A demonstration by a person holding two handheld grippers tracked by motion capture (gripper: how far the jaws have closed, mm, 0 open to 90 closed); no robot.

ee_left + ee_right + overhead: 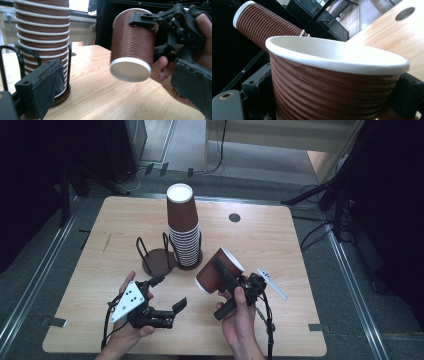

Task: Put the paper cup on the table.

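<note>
Grip noted: your right gripper (226, 285) clamps the cup (218, 270) for stacking, while your left gripper (167, 292) stands open, empty.

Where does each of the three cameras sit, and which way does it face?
High view: above the person's side, looking forward and down on the table; shows both hands, the open left gripper and the right gripper clamping a brown cup.
Left gripper view: rides the left gripper, looking level past its jaws at the cup stack and the held cup.
Right gripper view: rides the right gripper, close behind the cup's rim, jaws at its sides.
Shared: all three show the held cup and the stack.
</note>
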